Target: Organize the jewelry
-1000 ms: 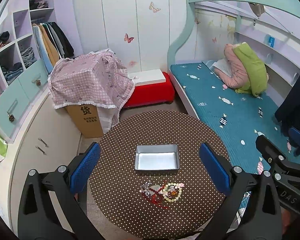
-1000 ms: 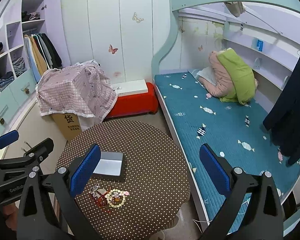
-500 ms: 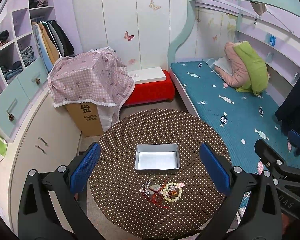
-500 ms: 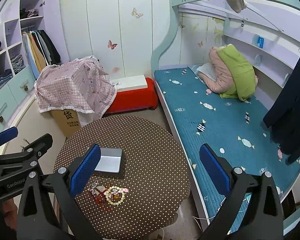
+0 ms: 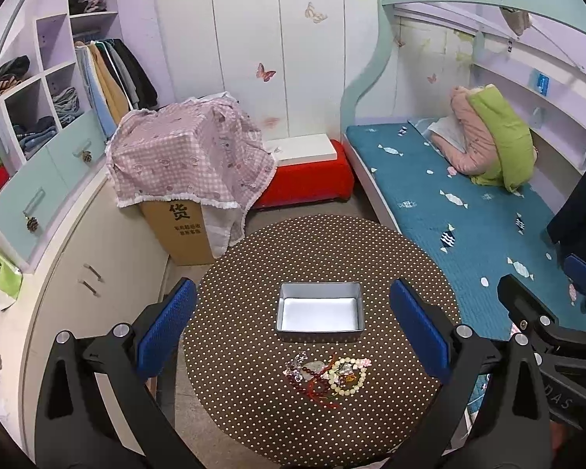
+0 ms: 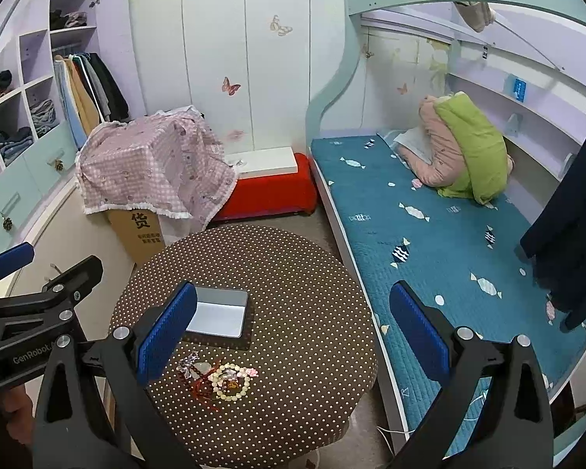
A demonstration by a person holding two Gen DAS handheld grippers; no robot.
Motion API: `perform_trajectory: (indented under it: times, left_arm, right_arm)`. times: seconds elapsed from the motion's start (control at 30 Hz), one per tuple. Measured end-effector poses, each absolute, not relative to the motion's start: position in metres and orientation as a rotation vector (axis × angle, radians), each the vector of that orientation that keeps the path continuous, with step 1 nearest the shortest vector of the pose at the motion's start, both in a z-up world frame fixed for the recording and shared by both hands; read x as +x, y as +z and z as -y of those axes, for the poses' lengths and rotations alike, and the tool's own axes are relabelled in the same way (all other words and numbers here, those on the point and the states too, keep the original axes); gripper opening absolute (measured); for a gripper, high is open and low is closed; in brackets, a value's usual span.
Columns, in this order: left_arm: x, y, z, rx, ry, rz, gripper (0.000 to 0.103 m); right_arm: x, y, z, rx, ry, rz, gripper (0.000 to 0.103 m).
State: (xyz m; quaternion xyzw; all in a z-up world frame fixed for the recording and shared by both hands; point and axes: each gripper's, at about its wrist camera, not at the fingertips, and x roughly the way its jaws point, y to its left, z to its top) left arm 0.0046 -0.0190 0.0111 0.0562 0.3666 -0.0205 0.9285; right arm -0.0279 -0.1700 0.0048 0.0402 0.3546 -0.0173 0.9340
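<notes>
A small heap of jewelry [image 5: 328, 375], pale bead bracelets tangled with red cord, lies on a round brown polka-dot table [image 5: 254, 422]. Just behind the heap stands an empty silver metal tin [image 5: 319, 312]. My left gripper [image 5: 293, 328] hangs open high above the table, its blue pads wide on either side of tin and heap. The right wrist view shows the jewelry [image 6: 218, 379] and the tin [image 6: 218, 312] at lower left. My right gripper [image 6: 293, 328] is open too, up and to the right of them, with nothing between its fingers.
A bed with a teal cover [image 5: 468, 211] runs along the table's right side. A cardboard box under a pink checked cloth [image 5: 187, 164] and a red bench [image 5: 308, 179] stand behind the table. White cabinets and shelves [image 5: 39, 179] line the left wall.
Both views have drifted slightly; the table, tin and jewelry sit a little differently in frame. Both grippers stay open and nothing on the table has moved.
</notes>
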Motion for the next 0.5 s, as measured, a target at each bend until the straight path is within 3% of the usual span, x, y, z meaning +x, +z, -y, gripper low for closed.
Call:
perform_trajectory:
  times: [0.5]
  left_arm:
    - [0.0015, 0.0110, 0.0124, 0.098, -0.023, -0.773, 0.098]
  right_arm:
    - [-0.0267, 0.0054, 0.1652, 0.067, -0.012, -0.736, 0.095]
